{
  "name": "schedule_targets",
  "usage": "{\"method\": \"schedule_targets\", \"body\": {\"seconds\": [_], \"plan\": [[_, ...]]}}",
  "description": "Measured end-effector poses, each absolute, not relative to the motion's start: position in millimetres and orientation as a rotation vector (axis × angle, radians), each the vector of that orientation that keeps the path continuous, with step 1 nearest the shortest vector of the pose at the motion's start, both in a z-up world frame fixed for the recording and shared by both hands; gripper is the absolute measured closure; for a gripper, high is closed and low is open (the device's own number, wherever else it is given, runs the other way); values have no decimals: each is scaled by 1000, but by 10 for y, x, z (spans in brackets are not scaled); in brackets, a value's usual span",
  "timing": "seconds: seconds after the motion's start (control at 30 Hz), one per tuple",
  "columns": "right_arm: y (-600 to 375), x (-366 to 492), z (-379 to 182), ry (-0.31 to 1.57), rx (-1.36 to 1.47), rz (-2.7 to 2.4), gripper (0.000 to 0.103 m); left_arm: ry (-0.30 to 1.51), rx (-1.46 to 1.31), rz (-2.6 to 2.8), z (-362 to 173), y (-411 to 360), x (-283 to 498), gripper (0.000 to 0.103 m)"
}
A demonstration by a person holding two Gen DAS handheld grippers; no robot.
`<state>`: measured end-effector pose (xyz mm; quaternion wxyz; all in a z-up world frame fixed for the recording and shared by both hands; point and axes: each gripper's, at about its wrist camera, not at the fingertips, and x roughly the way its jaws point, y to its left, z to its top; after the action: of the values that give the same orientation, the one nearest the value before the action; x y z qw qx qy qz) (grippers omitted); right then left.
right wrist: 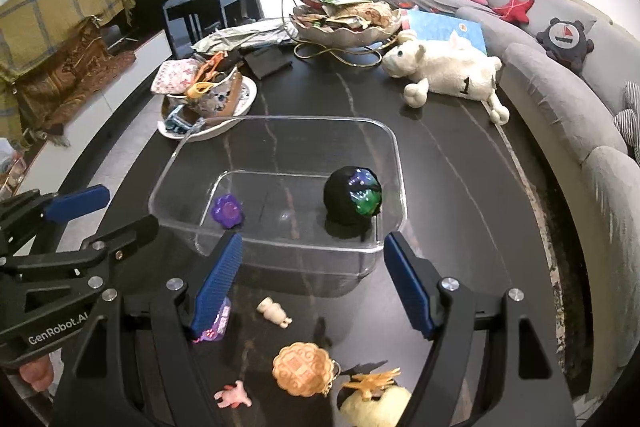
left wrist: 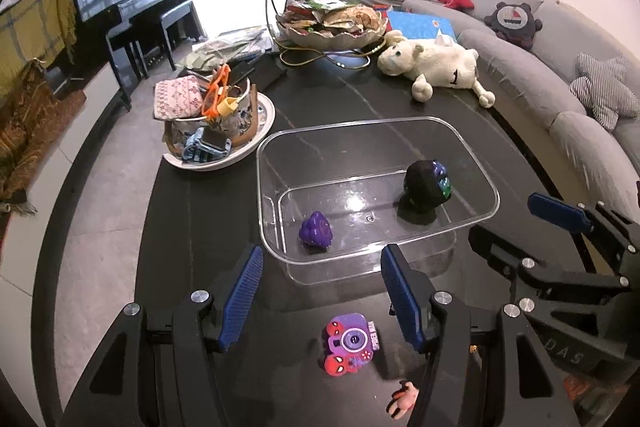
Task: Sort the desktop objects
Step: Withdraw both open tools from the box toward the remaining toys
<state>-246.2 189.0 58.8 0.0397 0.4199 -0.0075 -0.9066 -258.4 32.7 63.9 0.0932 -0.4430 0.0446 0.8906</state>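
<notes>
A clear plastic bin [left wrist: 272,163] [right wrist: 396,163] stands mid-table. Inside it lie a purple grape toy [left wrist: 316,230] [right wrist: 227,211] and a black ball with green and purple patches [left wrist: 426,185] [right wrist: 354,197]. My left gripper [left wrist: 322,250] hovers open and empty before the bin's near wall, above a purple-and-red camera toy [left wrist: 350,345]. My right gripper [right wrist: 314,238] is open and empty too, just right of the left one. Below it lie a cream figurine [right wrist: 274,311], a mooncake charm [right wrist: 304,369], a pink figurine [right wrist: 234,395] [left wrist: 402,403] and a yellow plush [right wrist: 376,407].
A cluttered plate [left wrist: 264,131] [right wrist: 244,103] sits left of the bin. A white plush sheep [left wrist: 436,65] [right wrist: 448,67] lies behind it, beside a tiered snack dish [left wrist: 332,27] [right wrist: 344,23]. A grey sofa [left wrist: 540,75] runs along the table's right edge.
</notes>
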Motion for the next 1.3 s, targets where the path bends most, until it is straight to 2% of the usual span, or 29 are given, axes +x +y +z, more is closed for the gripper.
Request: {"method": "schedule_targets", "body": {"seconds": [1.3], "plan": [[2017, -1182, 705, -124, 1167, -2782, 33, 152, -1206, 2683, 740, 470, -1313, 45]]}}
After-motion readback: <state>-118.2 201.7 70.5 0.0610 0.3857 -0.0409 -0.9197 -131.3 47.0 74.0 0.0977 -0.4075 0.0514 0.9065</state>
